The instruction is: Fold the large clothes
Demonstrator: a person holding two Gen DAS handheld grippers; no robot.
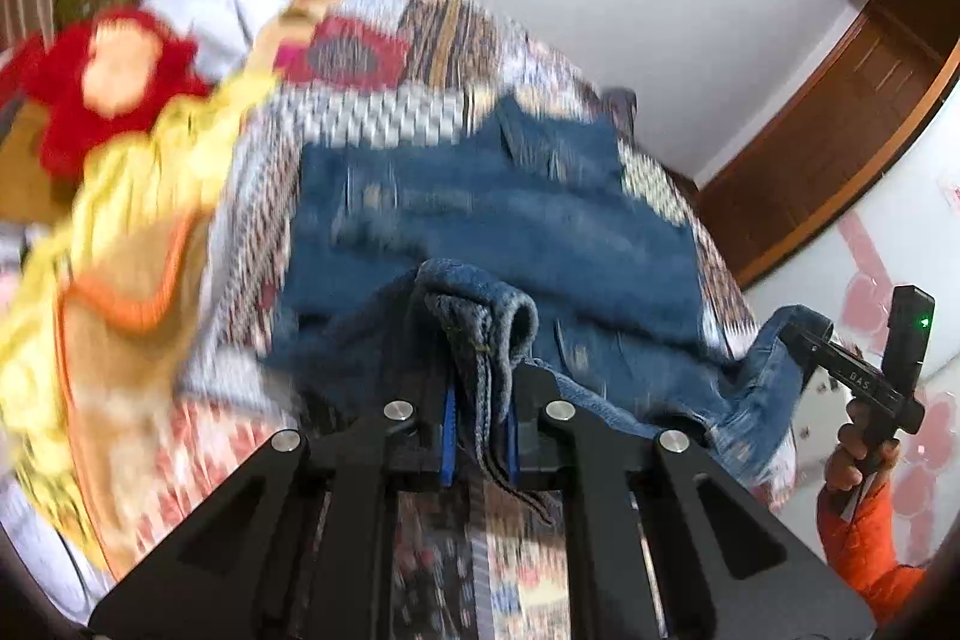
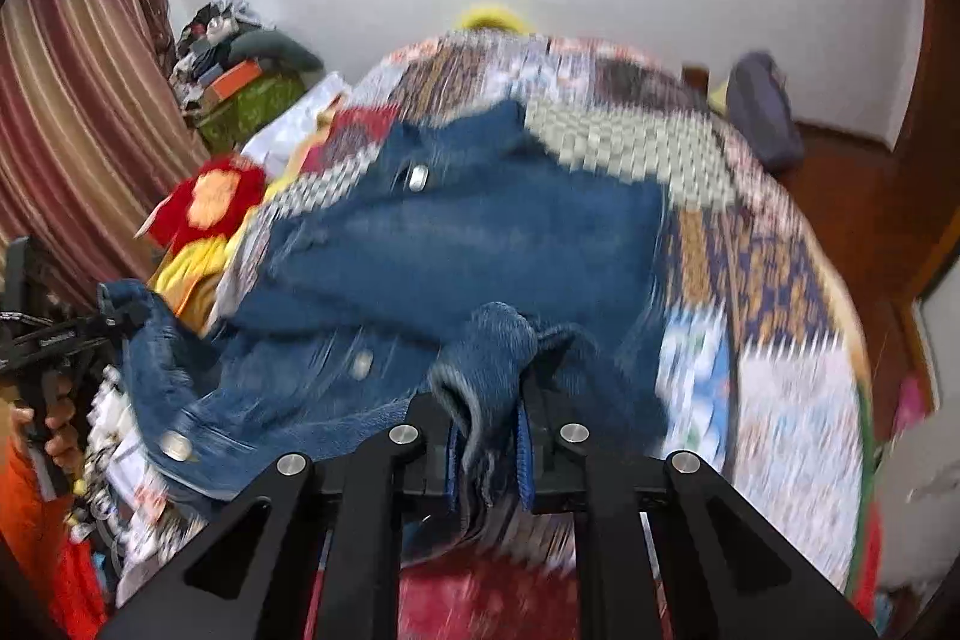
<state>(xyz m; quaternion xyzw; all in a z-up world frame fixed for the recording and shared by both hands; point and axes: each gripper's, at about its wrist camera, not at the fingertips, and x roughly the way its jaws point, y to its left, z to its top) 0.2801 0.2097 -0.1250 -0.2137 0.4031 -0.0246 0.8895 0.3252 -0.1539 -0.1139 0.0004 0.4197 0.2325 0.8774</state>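
A blue denim jacket (image 1: 498, 220) lies spread on a bed with a patchwork cover (image 1: 384, 112). My left gripper (image 1: 480, 388) is shut on a bunched edge of the jacket, the cloth pinched between its blue pads. In the right wrist view the same jacket (image 2: 468, 244) shows metal buttons, and my right gripper (image 2: 492, 436) is shut on another bunched edge of it. The right gripper (image 1: 804, 340) also appears at the far right of the left wrist view, with denim hanging from it. The left gripper (image 2: 114, 310) shows at the left edge of the right wrist view, holding denim.
Yellow and orange clothes (image 1: 120, 232) and a red garment (image 1: 102, 88) lie heaped at the bed's left side. A striped curtain (image 2: 78, 100) and a cluttered pile (image 2: 240, 58) stand beyond. A wooden door (image 1: 840, 124) is at the right. A hand in an orange sleeve (image 1: 864, 514) holds the right gripper.
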